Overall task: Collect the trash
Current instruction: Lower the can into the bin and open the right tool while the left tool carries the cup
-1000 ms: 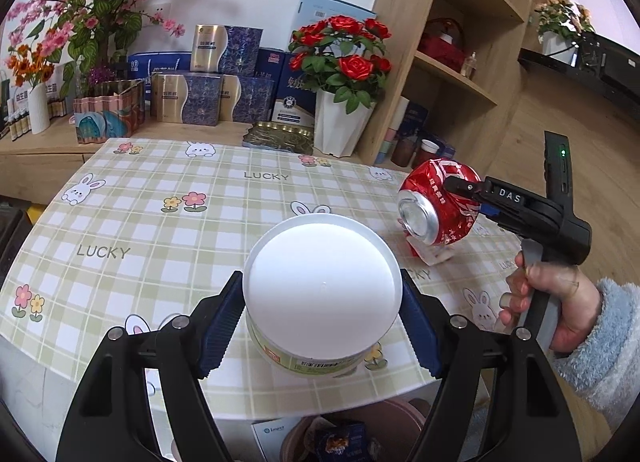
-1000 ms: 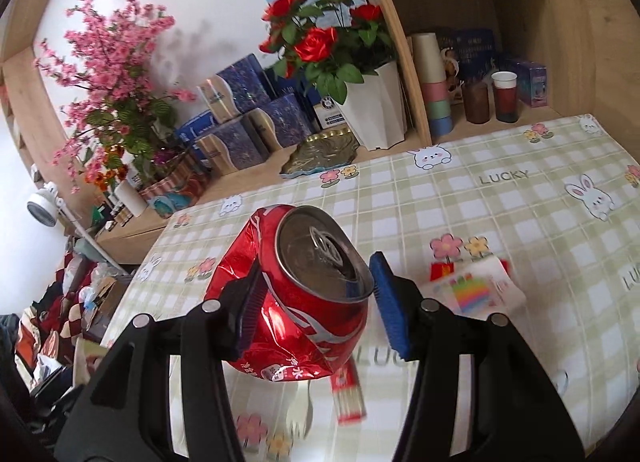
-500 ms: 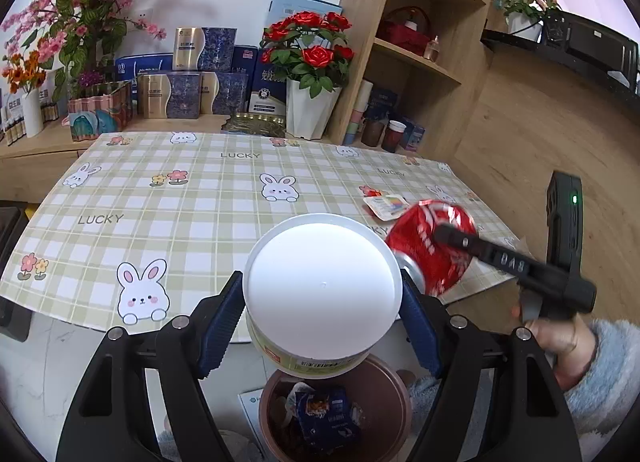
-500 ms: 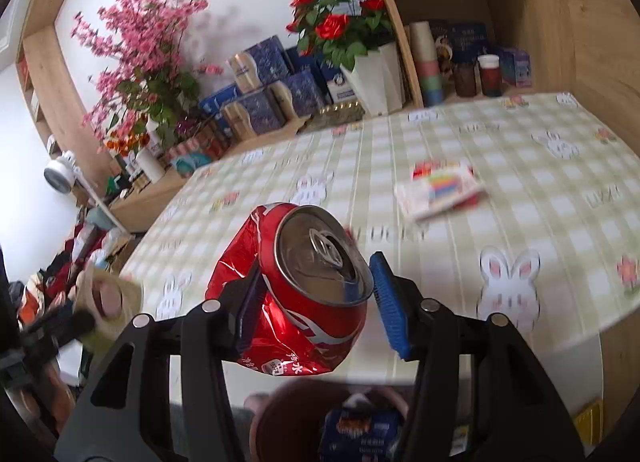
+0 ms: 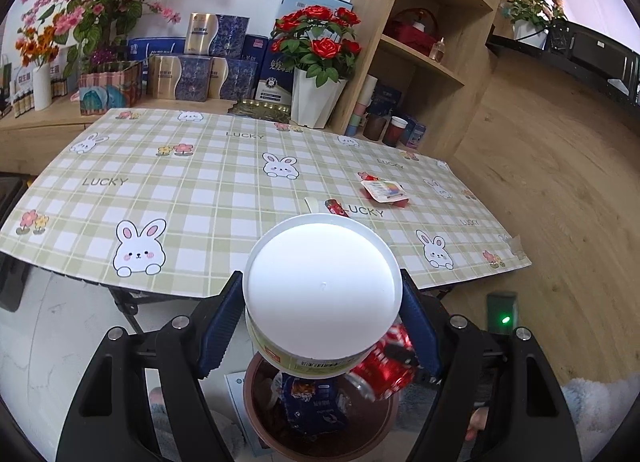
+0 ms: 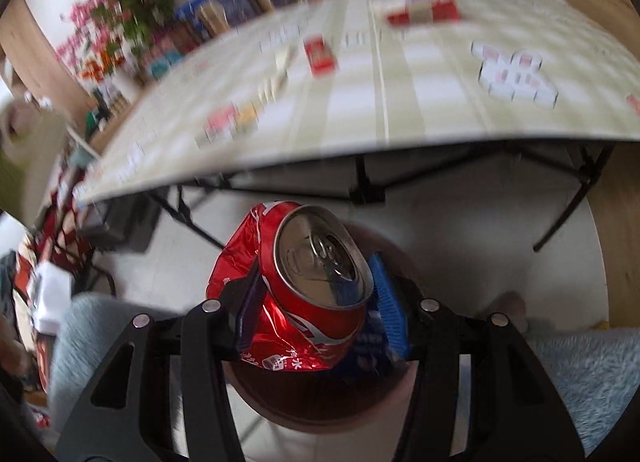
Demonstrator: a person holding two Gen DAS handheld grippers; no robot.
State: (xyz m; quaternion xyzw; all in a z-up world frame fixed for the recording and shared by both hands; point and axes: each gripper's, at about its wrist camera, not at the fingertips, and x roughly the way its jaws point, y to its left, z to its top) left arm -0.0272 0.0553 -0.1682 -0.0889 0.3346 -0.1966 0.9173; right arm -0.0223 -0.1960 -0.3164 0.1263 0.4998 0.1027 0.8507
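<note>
My left gripper (image 5: 322,326) is shut on a white paper cup (image 5: 322,294) and holds it above a brown bin (image 5: 320,438) on the floor, in front of the table. My right gripper (image 6: 316,296) is shut on a crushed red can (image 6: 308,294) and holds it right over the same bin (image 6: 320,402). The can also shows in the left wrist view (image 5: 384,366), low over the bin's right side. A blue wrapper (image 5: 312,402) lies in the bin. A red packet (image 5: 338,208) and a white and red packet (image 5: 384,190) lie on the table.
The table (image 5: 208,190) has a green checked cloth with rabbits. Behind it stand a rose pot (image 5: 316,98), gift boxes (image 5: 200,74) and a wooden shelf (image 5: 432,42). The table's black folding legs (image 6: 360,182) are just beyond the bin. Wooden floor lies to the right.
Both grippers have drawn back from the table and come down over the bin. The can has dropped low over the bin. The right wrist view is blurred by motion.
</note>
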